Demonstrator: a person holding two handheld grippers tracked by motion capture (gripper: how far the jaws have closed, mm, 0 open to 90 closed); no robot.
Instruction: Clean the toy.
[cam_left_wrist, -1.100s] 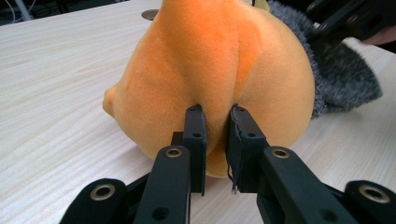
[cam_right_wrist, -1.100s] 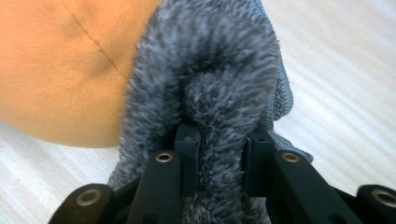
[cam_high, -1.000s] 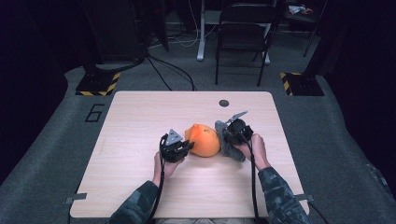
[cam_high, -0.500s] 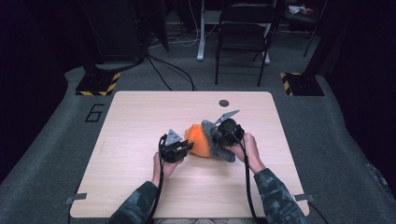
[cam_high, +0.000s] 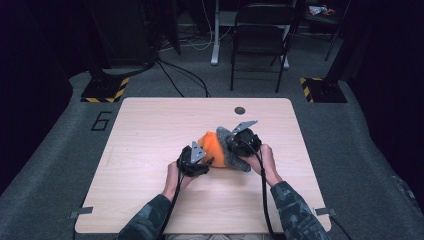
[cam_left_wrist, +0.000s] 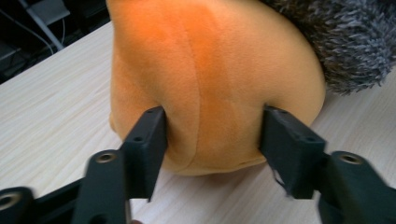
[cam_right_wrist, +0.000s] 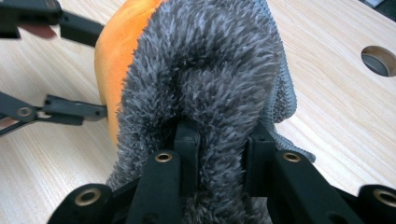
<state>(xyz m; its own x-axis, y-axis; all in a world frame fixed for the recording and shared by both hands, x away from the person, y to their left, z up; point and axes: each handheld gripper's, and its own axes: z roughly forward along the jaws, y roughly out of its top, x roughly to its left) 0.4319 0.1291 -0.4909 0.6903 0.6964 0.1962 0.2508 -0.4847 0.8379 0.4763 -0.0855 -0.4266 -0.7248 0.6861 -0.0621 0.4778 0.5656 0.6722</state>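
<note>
An orange plush ball sits at the middle of the table, and a grey fuzzy cloth is draped over its right side. My left gripper is shut on the near left side of the ball. In the left gripper view its jaws press into the orange plush ball from both sides, with the grey cloth at the upper right. My right gripper is shut on a fold of the grey cloth. In the right gripper view the orange ball peeks out at the left, held by the left gripper.
The wooden table has a round cable hole near its far edge. Behind the table stand a black folding chair and stand bases with yellow-black tape. Cables run across the grey floor.
My right gripper has moved left with the grey cloth, drawing it over the right side of the orange ball. The left gripper has kept its hold in place.
</note>
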